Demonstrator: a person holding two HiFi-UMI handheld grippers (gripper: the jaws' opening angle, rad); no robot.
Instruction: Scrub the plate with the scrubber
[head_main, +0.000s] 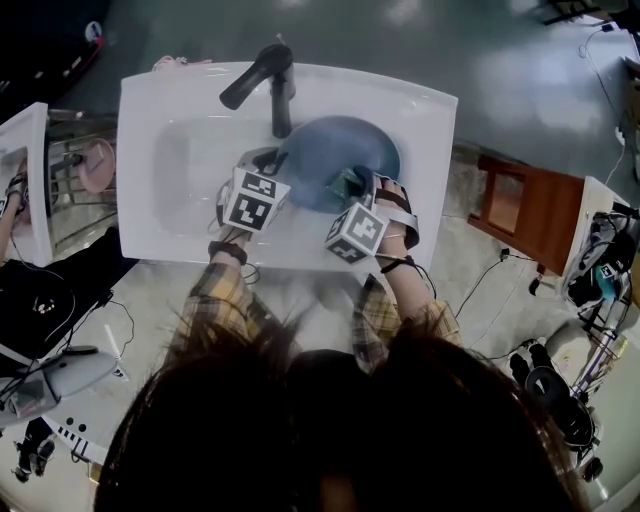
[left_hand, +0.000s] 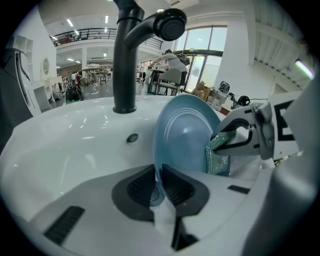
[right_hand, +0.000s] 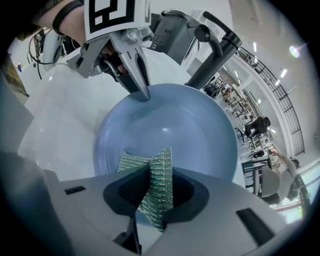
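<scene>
A blue plate (head_main: 335, 160) stands tilted in the white sink (head_main: 170, 150), below the black tap (head_main: 262, 80). My left gripper (left_hand: 159, 186) is shut on the plate's (left_hand: 186, 140) near rim and holds it on edge. In the right gripper view that same gripper pinches the plate (right_hand: 175, 130) at its far rim. My right gripper (right_hand: 150, 192) is shut on a green mesh scrubber (right_hand: 155, 185), which lies against the plate's face low down. From the left gripper view the scrubber (left_hand: 218, 157) shows at the plate's right edge.
The sink's overflow hole (left_hand: 132, 138) is behind the plate. A wooden chair (head_main: 525, 205) stands right of the sink. Cables and gear lie on the floor at left and right. A second white basin (head_main: 25, 170) is at the far left.
</scene>
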